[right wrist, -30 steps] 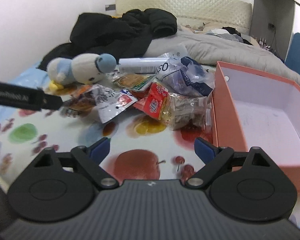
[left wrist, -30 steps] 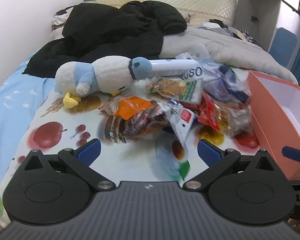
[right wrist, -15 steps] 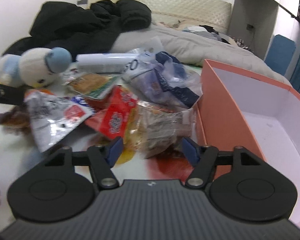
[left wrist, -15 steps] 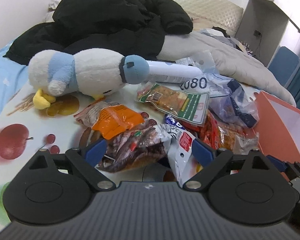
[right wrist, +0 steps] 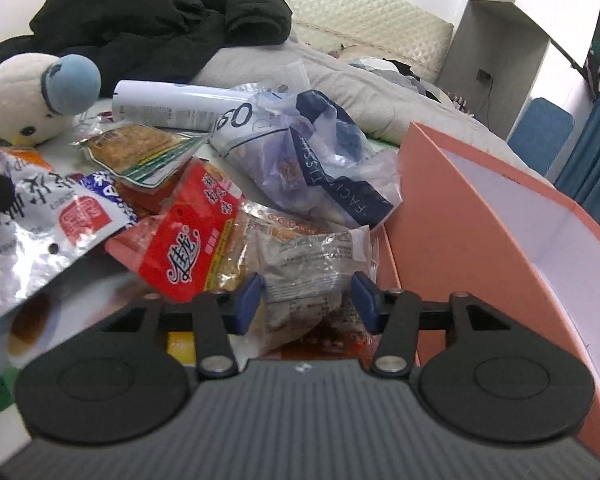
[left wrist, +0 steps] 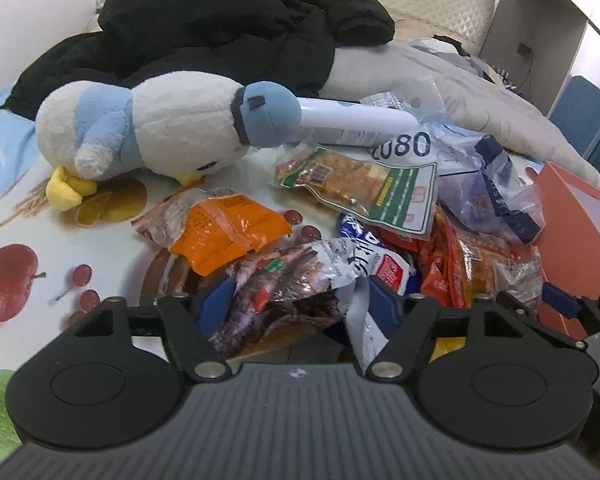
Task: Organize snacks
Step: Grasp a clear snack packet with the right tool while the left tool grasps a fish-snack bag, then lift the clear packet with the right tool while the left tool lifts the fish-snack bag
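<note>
A heap of snack packets lies on a fruit-print cloth (left wrist: 32, 240). My left gripper (left wrist: 296, 300) is open, its blue fingers either side of a dark silver fish-snack packet (left wrist: 284, 288); an orange packet (left wrist: 224, 232) and a green-edged packet (left wrist: 364, 184) lie beyond. My right gripper (right wrist: 306, 296) is open around a clear packet of brown snacks (right wrist: 308, 264), beside a red packet (right wrist: 188, 244). The same silver packet shows at the left of the right wrist view (right wrist: 40, 224). An open orange box (right wrist: 480, 240) with a white inside stands to the right; it also shows in the left wrist view (left wrist: 572, 216).
A white and blue plush bird (left wrist: 152, 128) lies at the back left. A white tube (left wrist: 352, 124) and a clear bag with dark print (right wrist: 320, 160) lie behind the heap. A black jacket (left wrist: 228, 16) and grey bedding (right wrist: 340, 92) fill the bed behind.
Both grippers have moved forward and down into the heap. The left fingers now flank the silver packet; the right fingers have narrowed and flank the clear packet by the box.
</note>
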